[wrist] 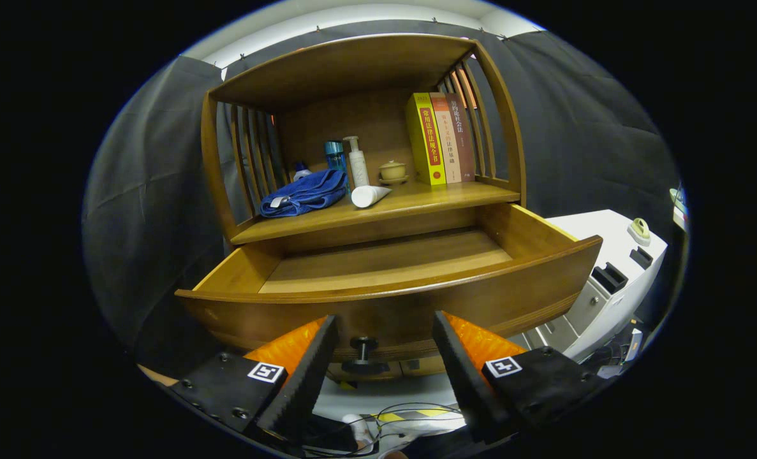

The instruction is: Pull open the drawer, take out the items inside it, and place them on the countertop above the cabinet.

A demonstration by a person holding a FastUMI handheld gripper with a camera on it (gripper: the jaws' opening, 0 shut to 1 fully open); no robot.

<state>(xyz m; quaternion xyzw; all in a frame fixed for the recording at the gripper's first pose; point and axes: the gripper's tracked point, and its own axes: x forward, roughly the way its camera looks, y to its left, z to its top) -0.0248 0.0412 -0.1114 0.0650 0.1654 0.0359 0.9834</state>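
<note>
**Drawer pulled out, tongs wide apart at the knob**

Drawer (391,280) sits just ahead of the tongs (384,370), pulled well out of the wooden cabinet (506,127). Its long front board runs side to side, straight across the way the tongs point. The small dark knob (364,354) on that board sits in the gap between the two fingers. The fingers are spread apart and do not touch the knob or anything else.

The part of the drawer floor that can be seen looks bare. The near part is hidden behind the front board, so nobody can tell if something lies there.

Up past the drawer is the countertop (429,197). On it rest a blue towel (305,194), a white tube (368,196) lying down, a white pump bottle (356,162), a blue bottle (335,156), a little lidded cup (392,171) and some books (439,137) standing up.

The pulling job looks done. The items may already be up on top, but that is only a guess. To check, the tongs would need to rise over the front board and look down inside.
</note>
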